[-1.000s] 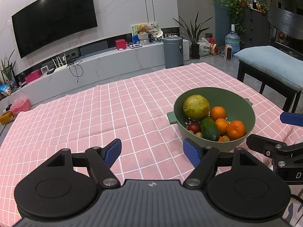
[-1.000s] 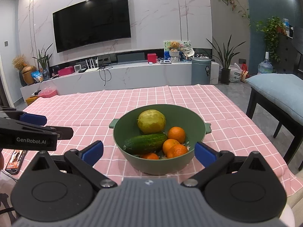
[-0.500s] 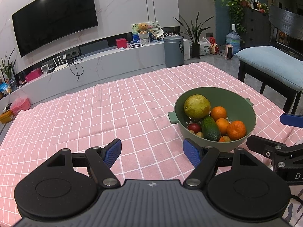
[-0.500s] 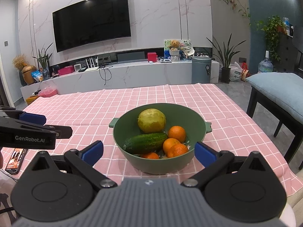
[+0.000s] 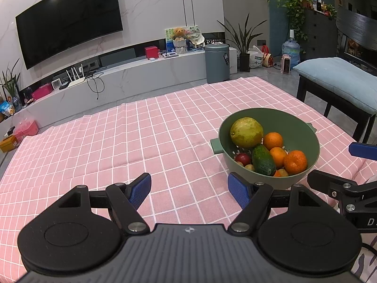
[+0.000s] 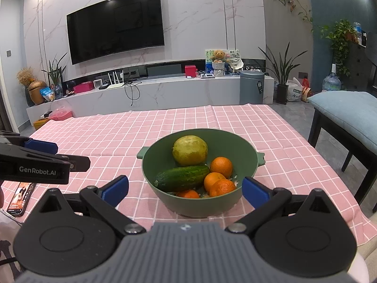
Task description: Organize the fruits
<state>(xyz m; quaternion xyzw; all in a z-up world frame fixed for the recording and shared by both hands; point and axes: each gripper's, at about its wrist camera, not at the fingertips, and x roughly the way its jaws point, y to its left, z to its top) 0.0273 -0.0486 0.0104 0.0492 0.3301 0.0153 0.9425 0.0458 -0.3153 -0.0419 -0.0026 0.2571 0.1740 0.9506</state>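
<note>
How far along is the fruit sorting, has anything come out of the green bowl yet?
Nothing looks done: the green bowl holds the pear, the cucumber and the oranges, and no fruit lies on the pink tablecloth. Nothing is in hand: the left gripper and right gripper are both open and empty. All the sorting is left.

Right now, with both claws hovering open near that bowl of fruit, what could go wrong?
1. The long dark green cucumber leans on the small oranges; lifting it could set them rolling.
2. The round green plastic bowl sits near the edge of the pink checked tablecloth; a nudge from the open right gripper might slide it off.
3. The smartphone lies close under the open left gripper and could get bumped.
</note>
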